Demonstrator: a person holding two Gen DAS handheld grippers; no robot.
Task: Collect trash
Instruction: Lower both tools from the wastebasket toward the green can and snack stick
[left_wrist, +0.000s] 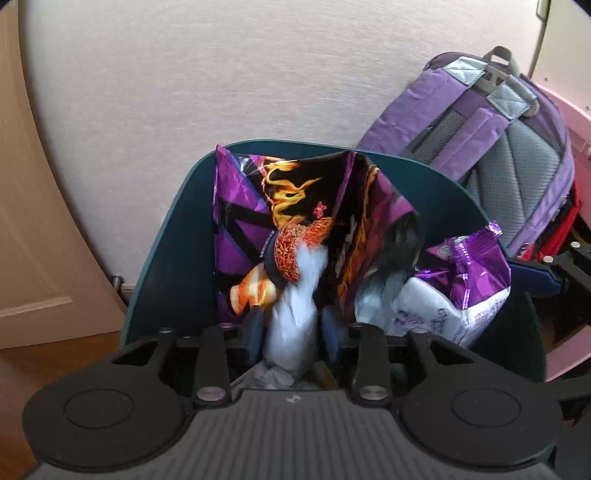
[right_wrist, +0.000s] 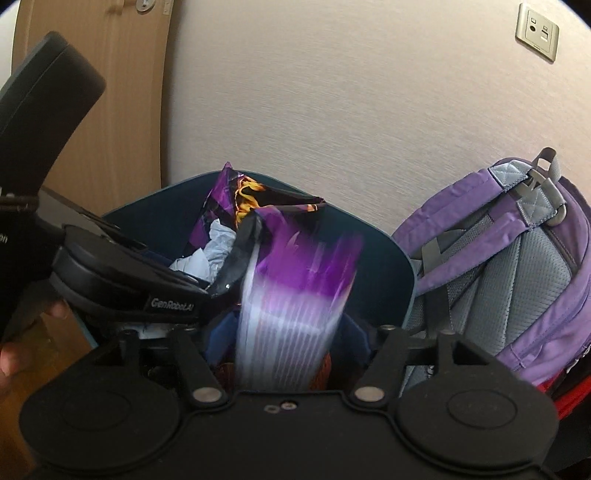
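Pale wall (left_wrist: 221, 74), wooden door (left_wrist: 33, 258), teal bin (left_wrist: 173, 258), purple backpack (right_wrist: 517, 258); both tongs spread, white tissue (left_wrist: 291, 325) and wrapper (right_wrist: 295, 295) loose between.

Teal bin (left_wrist: 177, 236), purple flame-printed snack bag (left_wrist: 280, 206), lilac-grey backpack (left_wrist: 517, 158)

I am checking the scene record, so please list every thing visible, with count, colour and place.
trash bin: one, dark teal, against the wall
snack bag: one, purple and black with flames, upright in the bin
white wad: one, blurred, between the left pads
purple-white wrapper: one, blurred, between the right pads
backpack: one, purple and grey, right of the bin
wall socket: one, beige
left hand-held gripper: black
right hand-held gripper: black
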